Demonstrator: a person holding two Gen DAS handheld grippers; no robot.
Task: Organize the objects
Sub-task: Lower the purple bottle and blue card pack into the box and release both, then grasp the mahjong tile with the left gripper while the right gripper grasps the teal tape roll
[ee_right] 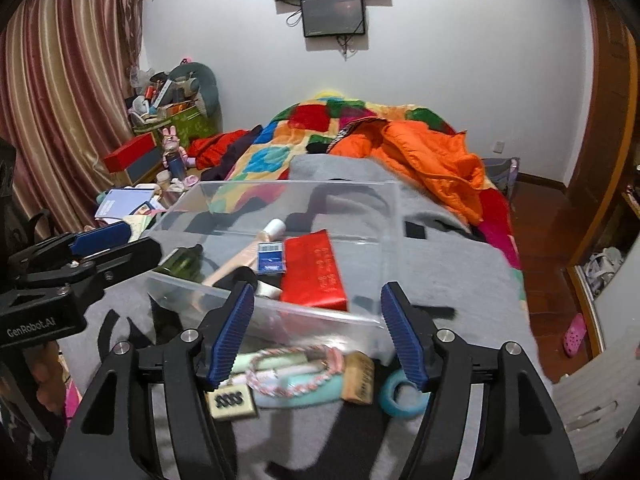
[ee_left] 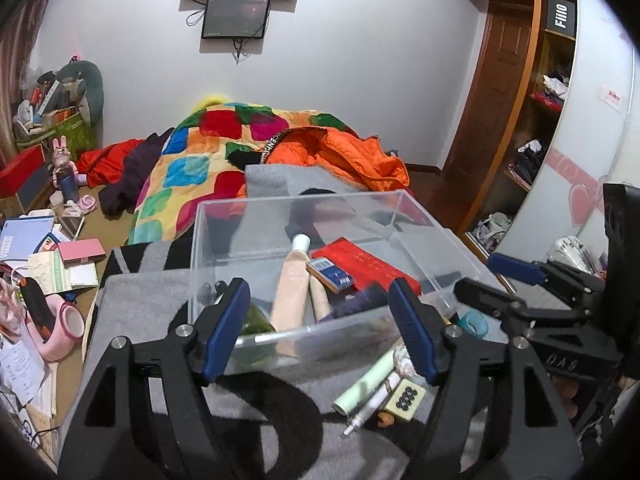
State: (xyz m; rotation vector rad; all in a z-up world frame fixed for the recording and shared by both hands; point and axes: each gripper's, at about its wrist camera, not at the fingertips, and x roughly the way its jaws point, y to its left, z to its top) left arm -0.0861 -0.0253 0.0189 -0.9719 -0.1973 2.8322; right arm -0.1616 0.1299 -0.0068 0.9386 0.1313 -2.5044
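A clear plastic box (ee_left: 416, 216) (ee_right: 384, 216) sits on a grey blanket (ee_left: 136, 304). It holds a red packet (ee_left: 368, 264) (ee_right: 316, 268), a blue card box (ee_left: 330, 274) (ee_right: 271, 258), a beige tube (ee_left: 290, 284) and a green bottle (ee_right: 180, 260). My left gripper (ee_left: 320, 328) is open and empty just in front of the box. My right gripper (ee_right: 318, 332) is open and empty above loose items: a pale green tube (ee_left: 368, 384), a pen (ee_left: 372, 408), a mahjong tile (ee_left: 404, 400) (ee_right: 232, 400), a pink braided cord (ee_right: 296, 372), a tan block (ee_right: 360, 376) and a teal ring (ee_right: 402, 396).
A colourful quilt (ee_left: 192, 160) and an orange jacket (ee_left: 352, 156) lie on the bed behind the box. A cluttered side surface with papers and a pink tape holder (ee_left: 60, 332) is at the left. A wardrobe (ee_left: 532, 120) stands at the right.
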